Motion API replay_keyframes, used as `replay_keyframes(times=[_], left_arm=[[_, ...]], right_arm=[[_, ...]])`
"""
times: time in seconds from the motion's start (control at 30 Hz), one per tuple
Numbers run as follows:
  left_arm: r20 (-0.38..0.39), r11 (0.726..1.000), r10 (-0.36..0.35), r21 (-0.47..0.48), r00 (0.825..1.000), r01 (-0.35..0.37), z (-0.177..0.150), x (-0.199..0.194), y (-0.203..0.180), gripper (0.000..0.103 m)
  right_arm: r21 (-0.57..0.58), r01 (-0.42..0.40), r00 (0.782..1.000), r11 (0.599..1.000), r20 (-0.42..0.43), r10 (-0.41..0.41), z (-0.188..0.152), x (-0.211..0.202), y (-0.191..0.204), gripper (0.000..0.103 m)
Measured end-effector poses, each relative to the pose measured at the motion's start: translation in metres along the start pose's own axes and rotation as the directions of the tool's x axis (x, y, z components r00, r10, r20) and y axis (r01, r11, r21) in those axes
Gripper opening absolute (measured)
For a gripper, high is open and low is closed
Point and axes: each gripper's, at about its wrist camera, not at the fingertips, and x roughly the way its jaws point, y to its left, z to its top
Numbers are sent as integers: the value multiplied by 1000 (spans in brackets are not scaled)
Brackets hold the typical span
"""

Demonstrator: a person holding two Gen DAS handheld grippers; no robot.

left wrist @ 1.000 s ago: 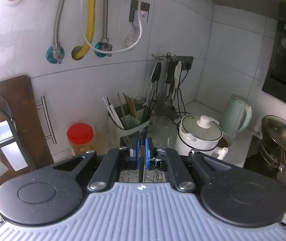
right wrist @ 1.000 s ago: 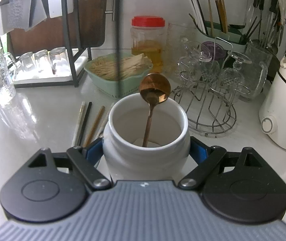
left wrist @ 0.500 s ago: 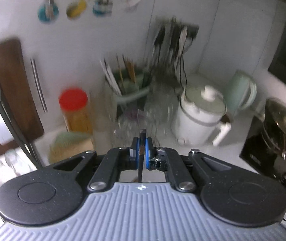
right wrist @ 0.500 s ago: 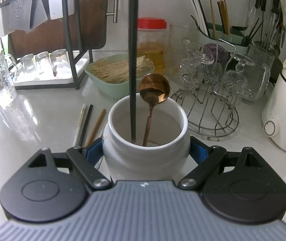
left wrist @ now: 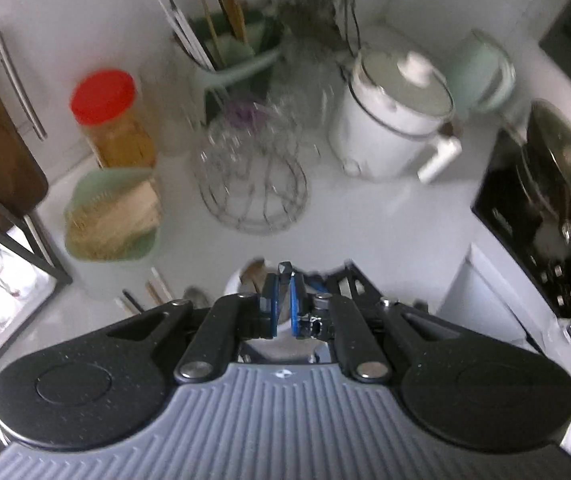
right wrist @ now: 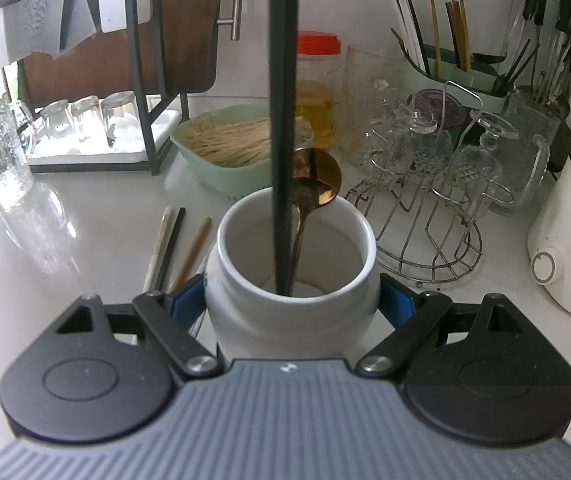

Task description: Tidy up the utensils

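Right gripper (right wrist: 291,300): jaws clamped on the sides of the white jar (right wrist: 291,276), blue pads pressed to its left and right walls.
Left gripper (left wrist: 283,300): jaws closed on a thin black chopstick (right wrist: 283,120), whose upper end shows between the blue pads directly above the jar.
Black chopstick: stands near upright, lower end inside the jar, near the jar's floor.
Copper spoon (right wrist: 317,184): stands in the jar, bowl up, leaning on the far rim.
Loose chopsticks (right wrist: 177,240): lie on the counter (right wrist: 65,248), just left of the jar.
Green dish (right wrist: 225,160): behind the jar, filled with pale sticks.
Wire glass rack (right wrist: 429,216): right of the jar, behind it.
Red-lidded jar (right wrist: 319,80): behind the green dish.
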Motion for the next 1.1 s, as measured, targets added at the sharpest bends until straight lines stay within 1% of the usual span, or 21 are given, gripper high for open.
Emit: replay_keyframes(times=[0.07, 0.13, 0.2, 0.3, 0.4, 0.47, 0.5, 0.53, 0.63, 0.7, 0.8, 0.93, 1.0, 1.1], left_arm=[[-22, 1000, 10, 3, 1000, -10, -3, 4, 1, 7], [-18, 1000, 23, 0, 1000, -23, -5, 6, 1, 7], [-11, 1000, 17, -16, 1000, -17, -7, 6, 1, 7], [19, 1000, 20, -20, 1000, -20, -10, 0, 0, 7], [54, 999, 5, -49, 999, -2, -16, -8, 4, 8], [71, 998, 10, -66, 997, -6, -22, -13, 6, 9], [78, 997, 17, -76, 997, -11, -25, -15, 7, 15], [87, 996, 29, -92, 996, -21, -29, -17, 9, 23], [122, 990, 60, -135, 991, -43, -43, -22, 15, 34], [138, 985, 73, -164, 988, -50, -50, -24, 19, 37], [172, 974, 91, -220, 981, -52, -63, -28, 27, 44], [223, 960, 105, -278, 969, -40, -80, -32, 33, 45], [246, 956, 128, -289, 961, -53, -88, -35, 32, 45], [284, 949, 175, -304, 943, -84, -100, -38, 33, 45]], right_arm=[[-4, -3, 1000, 1000, -1, 3, 0, 0, 0, 91], [-5, -7, 1000, 1000, -1, 7, 0, 0, -1, 91], [-4, -8, 1000, 1000, -3, 8, 1, 0, -1, 91], [-1, -10, 1000, 1000, -8, 10, 1, 1, -1, 91], [-5, -17, 1000, 1000, -6, 17, 1, 1, -2, 91], [-6, -22, 1000, 1000, -11, 22, 3, 2, -3, 91], [-6, -24, 1000, 1000, -10, 23, 3, 2, -3, 91], [-7, -25, 1000, 1000, -10, 25, 3, 3, -3, 91], [-10, -31, 999, 999, -15, 31, 4, 4, -4, 91], [-12, -34, 999, 999, -18, 34, 5, 4, -4, 91], [-15, -36, 999, 999, -22, 36, 5, 4, -4, 91], [-15, -43, 999, 999, -23, 42, 6, 4, -4, 91], [-15, -43, 999, 999, -24, 43, 6, 3, -4, 91], [-13, -45, 999, 999, -24, 44, 6, 3, -4, 91]])
